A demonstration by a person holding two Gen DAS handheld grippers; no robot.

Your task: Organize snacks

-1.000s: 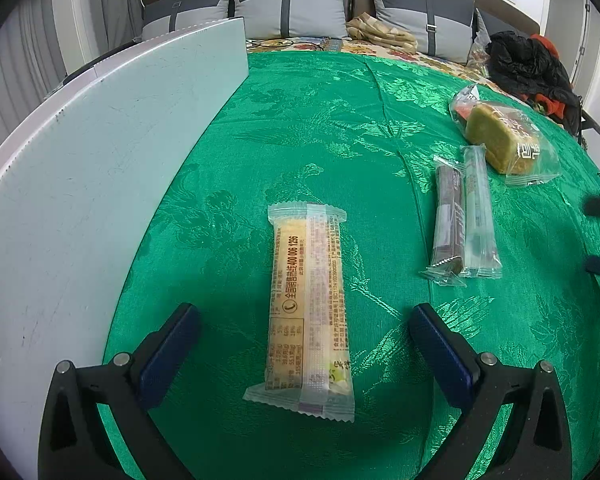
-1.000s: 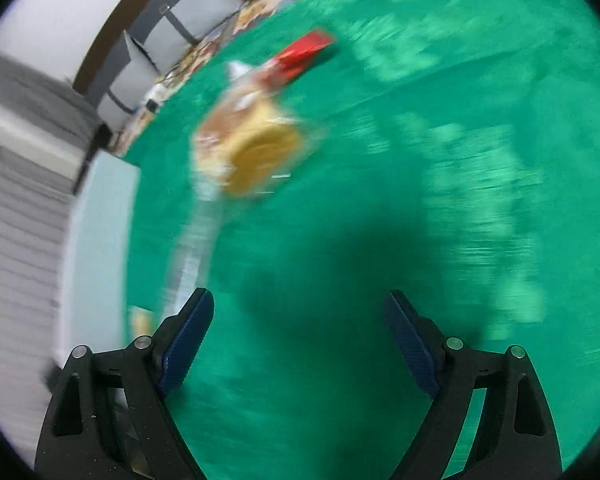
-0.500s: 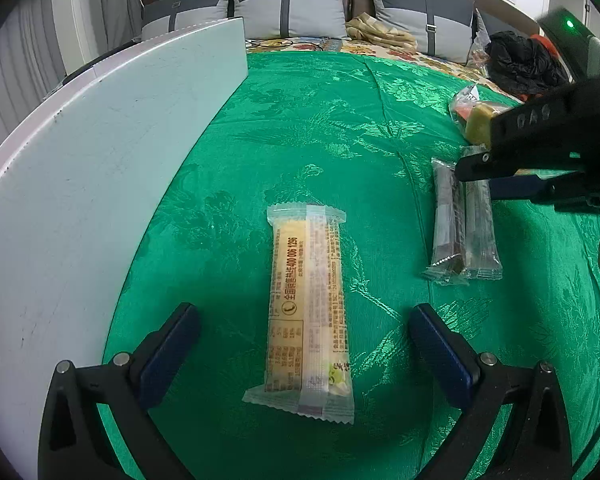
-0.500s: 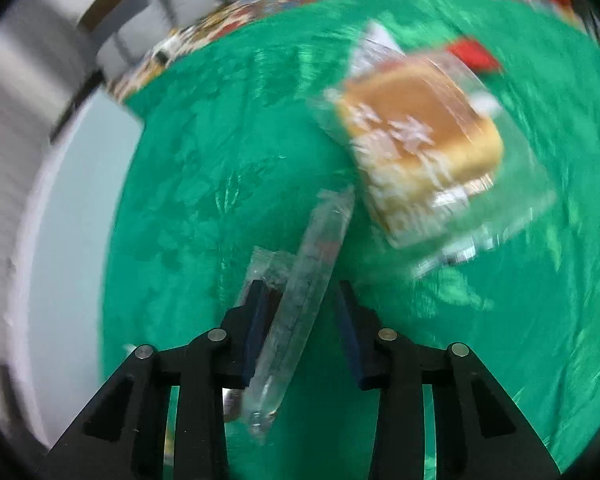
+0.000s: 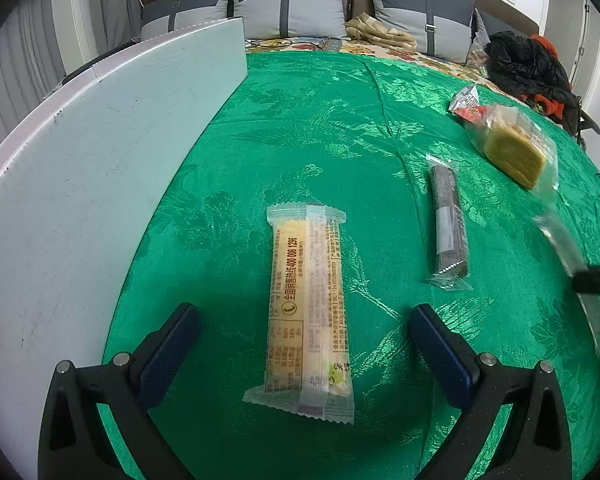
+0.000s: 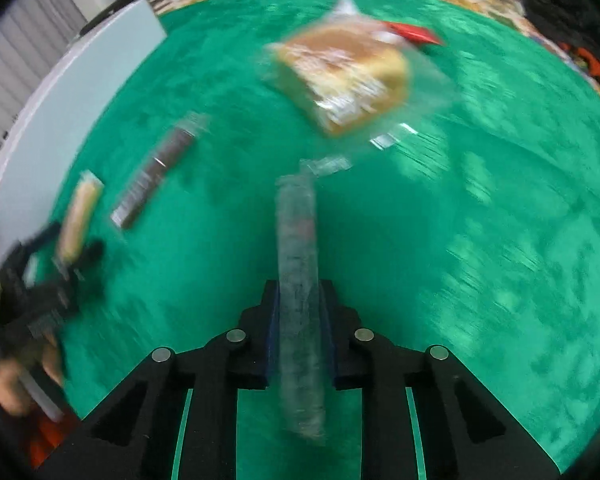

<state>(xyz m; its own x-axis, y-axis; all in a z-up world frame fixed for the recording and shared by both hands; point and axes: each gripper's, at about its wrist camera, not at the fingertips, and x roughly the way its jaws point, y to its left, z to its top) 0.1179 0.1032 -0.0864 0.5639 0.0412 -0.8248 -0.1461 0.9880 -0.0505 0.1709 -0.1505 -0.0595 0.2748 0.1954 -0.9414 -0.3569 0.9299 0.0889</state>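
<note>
My right gripper (image 6: 299, 334) is closing, its pads pinching a clear-wrapped bar (image 6: 298, 264) that points to twelve o'clock. My left gripper (image 5: 300, 344) stands spread around the yellow wafer bar (image 5: 306, 312), not touching it; its wrapper reads "400 006 1296" (legible only from the left wrist). The dark bar (image 5: 447, 220) lies at two o'clock, the wrapped cake (image 5: 514, 152) beyond. Green brocade cloth (image 5: 320, 132) covers the surface, a white board (image 5: 100, 160) at nine o'clock, grey cushions (image 5: 288, 8) behind.

left gripper (image 5: 304, 340) fingers spread, right gripper (image 6: 299, 332) fingers closing
</note>
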